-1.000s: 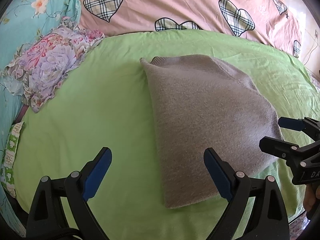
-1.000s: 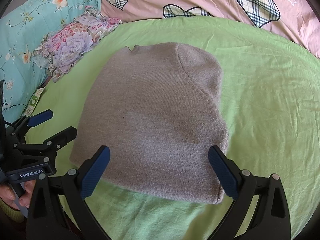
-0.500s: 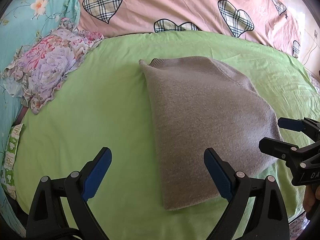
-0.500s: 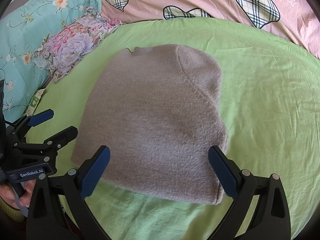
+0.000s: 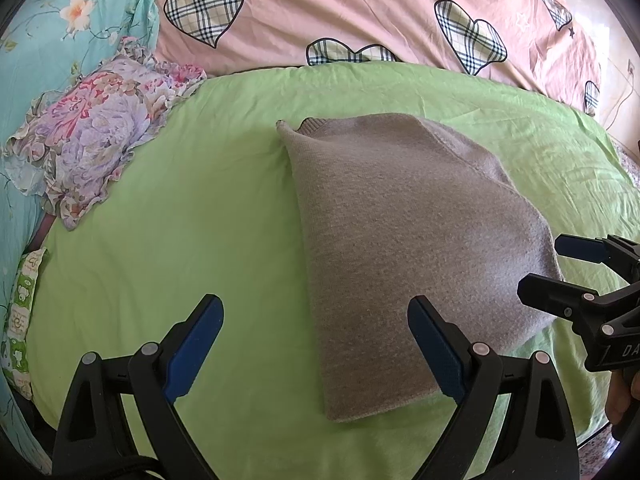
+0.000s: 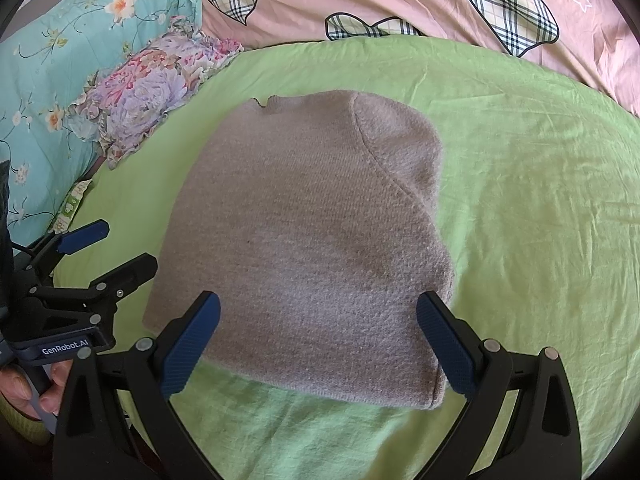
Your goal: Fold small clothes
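Note:
A grey knitted garment (image 5: 404,240) lies folded flat on the green sheet (image 5: 180,220); it also shows in the right wrist view (image 6: 312,240). My left gripper (image 5: 316,344) is open and empty, hovering over the garment's near left edge. It shows at the left of the right wrist view (image 6: 104,248). My right gripper (image 6: 320,340) is open and empty above the garment's near edge. It shows at the right of the left wrist view (image 5: 560,268), beside the garment's right edge.
A floral frilled cushion (image 5: 92,136) lies at the sheet's left edge. A pink quilt with plaid hearts (image 5: 360,12) lies behind. A turquoise flowered cover (image 6: 48,60) is at the left. The bed's near edge runs just below the grippers.
Both grippers stay open. The view has shifted only slightly; the garment has not moved.

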The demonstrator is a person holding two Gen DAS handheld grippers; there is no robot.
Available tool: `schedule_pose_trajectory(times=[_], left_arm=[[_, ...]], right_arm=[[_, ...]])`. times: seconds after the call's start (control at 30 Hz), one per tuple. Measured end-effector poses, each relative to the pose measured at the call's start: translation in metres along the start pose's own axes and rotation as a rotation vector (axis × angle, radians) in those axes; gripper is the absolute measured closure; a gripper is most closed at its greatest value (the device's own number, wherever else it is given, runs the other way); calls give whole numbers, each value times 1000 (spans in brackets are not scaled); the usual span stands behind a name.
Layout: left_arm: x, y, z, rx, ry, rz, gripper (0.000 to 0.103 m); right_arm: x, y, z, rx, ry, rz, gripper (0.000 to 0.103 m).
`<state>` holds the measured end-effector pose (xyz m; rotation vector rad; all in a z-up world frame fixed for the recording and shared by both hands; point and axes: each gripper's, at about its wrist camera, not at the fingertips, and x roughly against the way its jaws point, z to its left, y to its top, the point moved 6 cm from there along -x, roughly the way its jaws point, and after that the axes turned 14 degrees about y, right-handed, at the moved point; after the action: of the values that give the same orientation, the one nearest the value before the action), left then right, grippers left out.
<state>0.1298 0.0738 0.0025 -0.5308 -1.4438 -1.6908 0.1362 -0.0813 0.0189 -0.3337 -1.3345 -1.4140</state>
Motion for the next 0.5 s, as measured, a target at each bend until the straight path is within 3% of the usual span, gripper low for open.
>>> schedule_pose_trajectory(times=[0.5], left_arm=[[0, 1, 0, 0, -3, 0, 9]], right_arm=[[3, 2, 2, -5, 1, -8, 4]])
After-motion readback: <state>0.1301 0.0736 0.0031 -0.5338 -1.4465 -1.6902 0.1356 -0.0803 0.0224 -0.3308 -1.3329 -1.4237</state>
